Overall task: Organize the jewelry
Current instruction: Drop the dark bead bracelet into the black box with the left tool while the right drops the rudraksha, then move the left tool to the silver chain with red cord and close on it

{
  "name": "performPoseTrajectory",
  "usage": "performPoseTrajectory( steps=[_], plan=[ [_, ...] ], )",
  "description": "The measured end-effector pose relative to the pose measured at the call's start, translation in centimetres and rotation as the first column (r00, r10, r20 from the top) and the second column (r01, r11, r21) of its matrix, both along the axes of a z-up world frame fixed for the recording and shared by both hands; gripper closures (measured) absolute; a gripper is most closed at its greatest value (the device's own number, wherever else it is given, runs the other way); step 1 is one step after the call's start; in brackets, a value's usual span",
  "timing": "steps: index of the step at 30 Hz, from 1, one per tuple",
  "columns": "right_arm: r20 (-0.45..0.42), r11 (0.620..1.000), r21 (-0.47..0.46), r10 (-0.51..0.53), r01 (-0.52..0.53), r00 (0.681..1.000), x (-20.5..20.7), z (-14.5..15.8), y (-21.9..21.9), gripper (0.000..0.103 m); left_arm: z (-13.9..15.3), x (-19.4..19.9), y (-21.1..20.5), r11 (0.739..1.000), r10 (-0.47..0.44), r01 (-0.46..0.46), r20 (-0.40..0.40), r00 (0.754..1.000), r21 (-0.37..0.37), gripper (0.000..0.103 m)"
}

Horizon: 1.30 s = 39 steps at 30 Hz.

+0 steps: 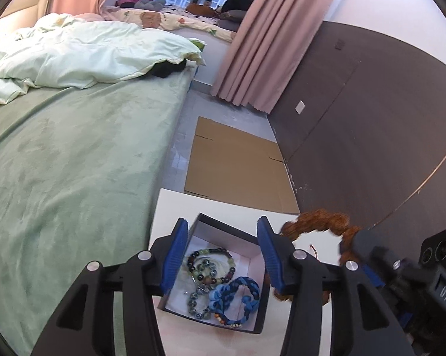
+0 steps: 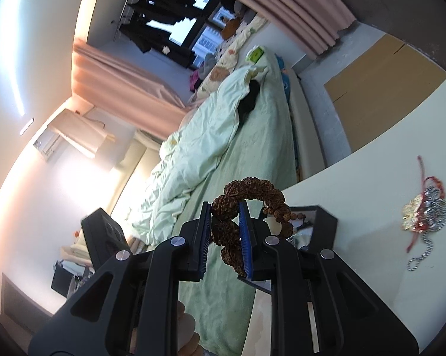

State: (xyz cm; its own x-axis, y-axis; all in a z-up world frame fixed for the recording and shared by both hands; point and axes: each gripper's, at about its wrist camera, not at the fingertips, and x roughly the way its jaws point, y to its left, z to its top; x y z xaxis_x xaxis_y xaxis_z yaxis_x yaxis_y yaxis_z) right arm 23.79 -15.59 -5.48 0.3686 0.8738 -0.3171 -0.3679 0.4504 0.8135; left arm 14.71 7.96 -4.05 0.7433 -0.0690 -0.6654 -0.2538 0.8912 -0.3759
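Closest in, the left gripper (image 1: 221, 255) hangs over the black jewelry box (image 1: 260, 305), fingers spread with nothing between them. Beaded bracelets (image 1: 211, 265) and a blue braided one (image 1: 237, 296) already sit inside. At about 2 o'clock of the box, the right gripper (image 2: 224, 237) is pinching a knobbly brown seed bracelet (image 2: 246, 195), probably headed in next. Further across the bench (image 2: 371, 207), a tangle of chains (image 2: 427, 210) waits.

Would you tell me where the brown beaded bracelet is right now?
The brown beaded bracelet is clamped in the right gripper, raised beside the black box; the left wrist view shows it just right of that box.
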Motion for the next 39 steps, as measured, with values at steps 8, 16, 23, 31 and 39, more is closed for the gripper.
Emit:
performPoseTrajectory(
  steps=[8, 16, 23, 31, 39],
  plan=[
    [-0.024, 1.000, -0.021, 0.018, -0.019, 1.000, 0.3, -0.6, 1.9, 0.021, 0.1, -0.4, 1.3, 0.999, 0.031, -0.031, -0.001, 1.000, -0.015, 0.050],
    [-0.024, 0.999, -0.033, -0.040, 0.039, 0.999, -0.4, -0.7, 0.0, 0.018, 0.2, -1.0, 0.9, 1.000, 0.026, -0.026, -0.005, 1.000, -0.003, 0.044],
    [-0.047, 0.988, -0.092, -0.125, 0.120, 0.991, -0.9, -1.0, -3.2, 0.018, 0.4, -2.3, -0.2, 1.000, 0.007, -0.007, 0.002, 1.000, 0.019, 0.034],
    [-0.067, 0.964, -0.189, -0.204, 0.189, 0.977, -2.3, -1.3, -6.1, 0.013, 0.6, -3.3, -2.2, 0.996, -0.018, 0.017, 0.018, 1.000, 0.083, 0.008],
    [-0.086, 0.914, -0.320, -0.289, 0.249, 0.953, -2.9, -2.3, -8.0, 0.010, 0.0, -3.3, -5.3, 0.992, -0.060, 0.058, 0.014, 0.998, 0.113, 0.008]
  ],
)
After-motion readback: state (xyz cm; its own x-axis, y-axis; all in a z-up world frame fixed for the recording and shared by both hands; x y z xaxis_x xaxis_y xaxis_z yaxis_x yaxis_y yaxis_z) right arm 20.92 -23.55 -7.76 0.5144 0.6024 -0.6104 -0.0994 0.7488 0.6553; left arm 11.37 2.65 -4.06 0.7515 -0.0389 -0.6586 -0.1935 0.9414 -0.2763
